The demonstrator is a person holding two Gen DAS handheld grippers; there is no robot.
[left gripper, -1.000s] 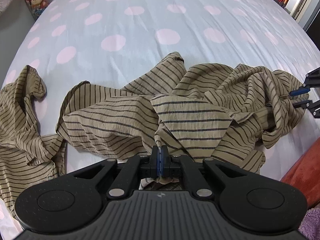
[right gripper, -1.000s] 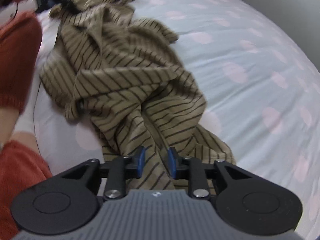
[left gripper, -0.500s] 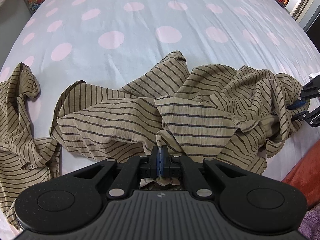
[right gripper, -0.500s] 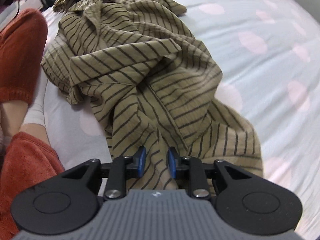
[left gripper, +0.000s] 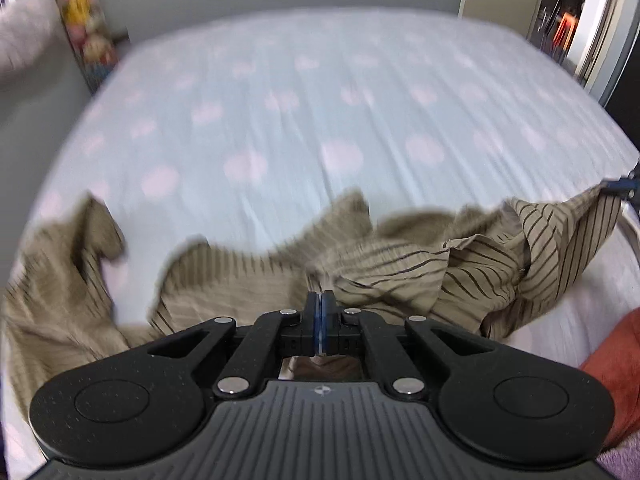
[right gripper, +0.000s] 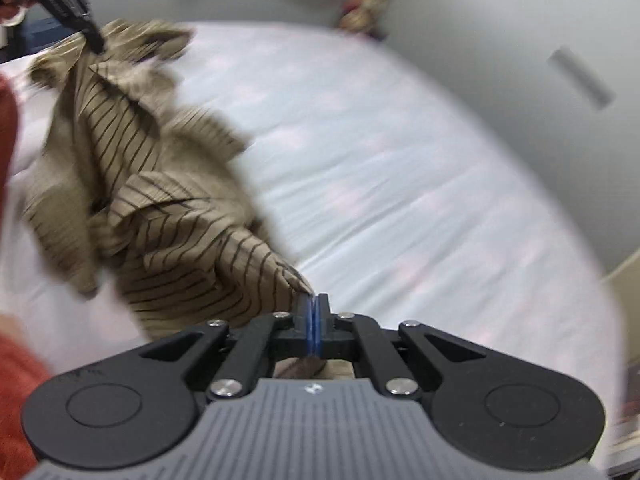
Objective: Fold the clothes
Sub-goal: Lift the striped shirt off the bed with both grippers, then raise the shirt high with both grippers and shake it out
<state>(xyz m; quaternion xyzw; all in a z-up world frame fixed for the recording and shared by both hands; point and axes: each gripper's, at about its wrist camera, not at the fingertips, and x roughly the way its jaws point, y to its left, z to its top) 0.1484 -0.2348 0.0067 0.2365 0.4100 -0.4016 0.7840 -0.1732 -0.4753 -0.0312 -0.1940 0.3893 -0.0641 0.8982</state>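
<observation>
Hanging crumpled between both grippers, tan striped shirt [left gripper: 480, 268] trails over near edge of polka-dot bedsheet [left gripper: 320, 120]. Left gripper [left gripper: 321, 312] pinched tight on shirt fabric. Right gripper [right gripper: 315, 312] pressed together on another fold. Person's rust-red sleeve [right gripper: 8, 136] beside shirt.

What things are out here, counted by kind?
Tan striped fabric garment: 1
Pale blue bedsheet with pink dots: 1
Black handheld grippers: 2, left gripper and right gripper, jaws shut on the garment
Total: 4
</observation>
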